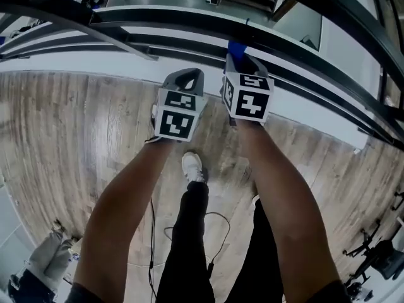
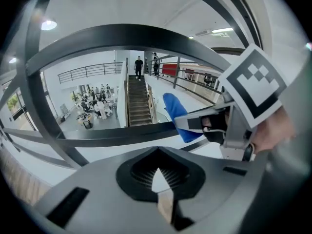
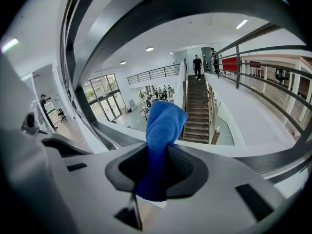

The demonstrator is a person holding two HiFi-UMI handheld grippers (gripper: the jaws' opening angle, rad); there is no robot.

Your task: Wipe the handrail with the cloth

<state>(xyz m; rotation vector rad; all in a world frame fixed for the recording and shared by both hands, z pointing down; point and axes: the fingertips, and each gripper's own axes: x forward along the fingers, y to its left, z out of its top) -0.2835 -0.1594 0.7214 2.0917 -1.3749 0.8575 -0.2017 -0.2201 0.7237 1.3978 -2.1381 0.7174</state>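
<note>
A dark metal handrail (image 1: 189, 14) runs across the top of the head view, with lower bars (image 1: 189, 43) beneath it. My right gripper (image 1: 243, 62) is shut on a blue cloth (image 3: 163, 130), which sticks up out of its jaws and shows as a blue scrap (image 1: 237, 48) against the lower bars. The left gripper view shows that cloth (image 2: 175, 113) lying against a rail bar (image 2: 117, 133). My left gripper (image 1: 183, 84) is just left of the right one, short of the railing. Its jaws (image 2: 158, 179) are shut with nothing between them.
I stand on a wood-plank floor (image 1: 76, 137) on an upper level. A white ledge (image 1: 95, 62) runs below the railing. Beyond the bars a staircase (image 3: 197, 111) descends to a hall with people. A cable (image 1: 151, 232) trails by my legs.
</note>
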